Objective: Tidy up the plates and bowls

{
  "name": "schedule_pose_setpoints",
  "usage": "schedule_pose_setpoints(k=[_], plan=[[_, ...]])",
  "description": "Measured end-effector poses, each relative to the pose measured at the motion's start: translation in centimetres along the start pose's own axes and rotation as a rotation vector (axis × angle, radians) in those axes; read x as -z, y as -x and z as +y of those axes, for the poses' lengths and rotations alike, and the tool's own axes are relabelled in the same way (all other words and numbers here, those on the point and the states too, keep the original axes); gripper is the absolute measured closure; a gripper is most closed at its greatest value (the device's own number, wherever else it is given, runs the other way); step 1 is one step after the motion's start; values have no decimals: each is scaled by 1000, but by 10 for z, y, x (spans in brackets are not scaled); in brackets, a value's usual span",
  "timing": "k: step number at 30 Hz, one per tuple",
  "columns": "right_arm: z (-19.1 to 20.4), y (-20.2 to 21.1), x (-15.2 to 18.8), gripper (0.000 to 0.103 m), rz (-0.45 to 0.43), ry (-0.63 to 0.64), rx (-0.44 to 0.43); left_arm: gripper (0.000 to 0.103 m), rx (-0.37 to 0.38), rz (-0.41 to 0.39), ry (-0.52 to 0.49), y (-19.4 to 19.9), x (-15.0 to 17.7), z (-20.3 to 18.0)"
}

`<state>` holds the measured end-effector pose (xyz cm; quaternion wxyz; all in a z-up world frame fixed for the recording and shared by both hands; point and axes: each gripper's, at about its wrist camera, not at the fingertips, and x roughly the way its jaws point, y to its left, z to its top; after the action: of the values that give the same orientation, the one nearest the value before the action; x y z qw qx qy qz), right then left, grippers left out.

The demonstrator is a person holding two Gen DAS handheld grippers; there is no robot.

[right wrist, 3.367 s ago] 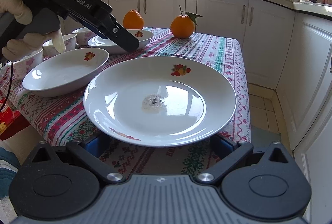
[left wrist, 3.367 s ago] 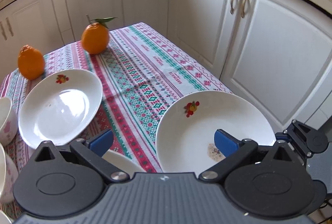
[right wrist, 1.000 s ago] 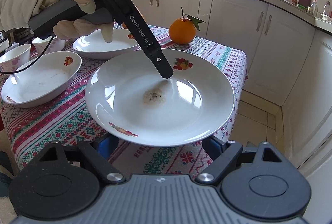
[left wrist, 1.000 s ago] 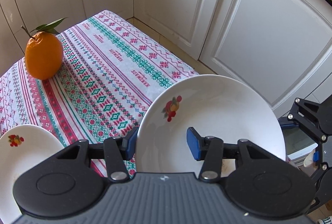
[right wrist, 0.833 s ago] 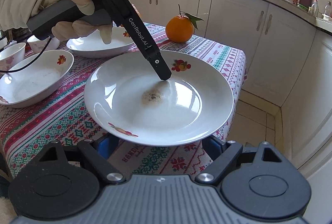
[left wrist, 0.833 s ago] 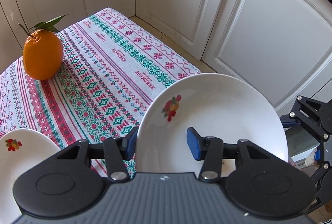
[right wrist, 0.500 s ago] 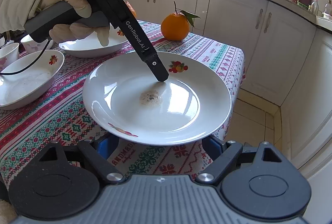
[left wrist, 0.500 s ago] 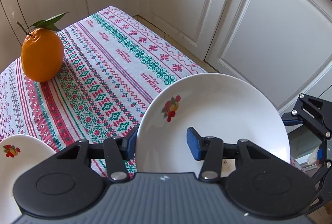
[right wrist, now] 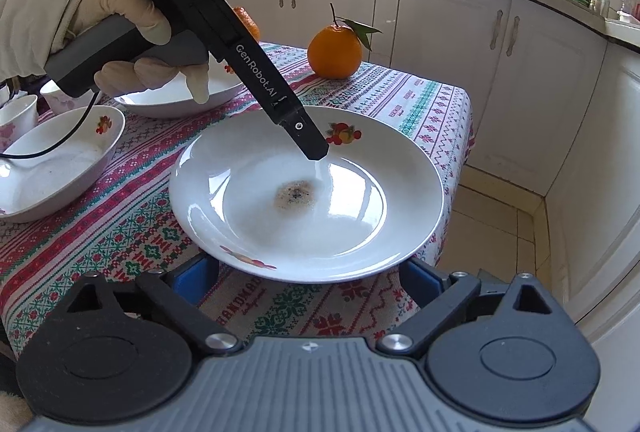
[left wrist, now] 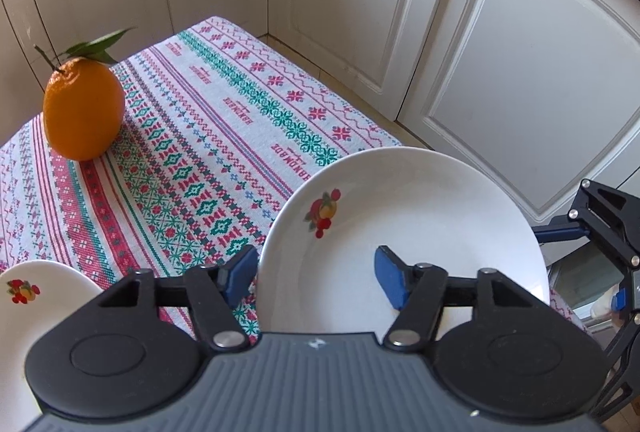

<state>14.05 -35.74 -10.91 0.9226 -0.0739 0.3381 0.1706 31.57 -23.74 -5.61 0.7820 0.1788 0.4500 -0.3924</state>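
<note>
The plate (right wrist: 306, 187) is seen on the cloth-covered counter (right wrist: 416, 103) at its near corner. The left gripper (left wrist: 316, 274) has just been opening, its fingers straddling the rim without pressing. The right gripper (right wrist: 308, 282) is spread wide beneath the near edge, having just been opening.

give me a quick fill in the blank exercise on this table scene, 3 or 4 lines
1. The orange with a stem still carries green ____.
2. At the centre of the big plate sits a brown ____.
3. The left gripper has one blue pad over the plate and the other outside its ____.
4. The tablecloth pattern is red, white and ____.

Missing words: leaves; stain; rim; green
</note>
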Motion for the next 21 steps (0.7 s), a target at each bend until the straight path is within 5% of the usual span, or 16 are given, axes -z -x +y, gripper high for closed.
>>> schedule_pose_setpoints(k=[13, 21], plan=[[37, 47, -6, 0, -91, 14, 26, 15, -89, -158, -19, 88, 28, -21], [79, 61, -3, 0, -161, -23, 4, 14, -163, -219, 8, 141, 75, -38]])
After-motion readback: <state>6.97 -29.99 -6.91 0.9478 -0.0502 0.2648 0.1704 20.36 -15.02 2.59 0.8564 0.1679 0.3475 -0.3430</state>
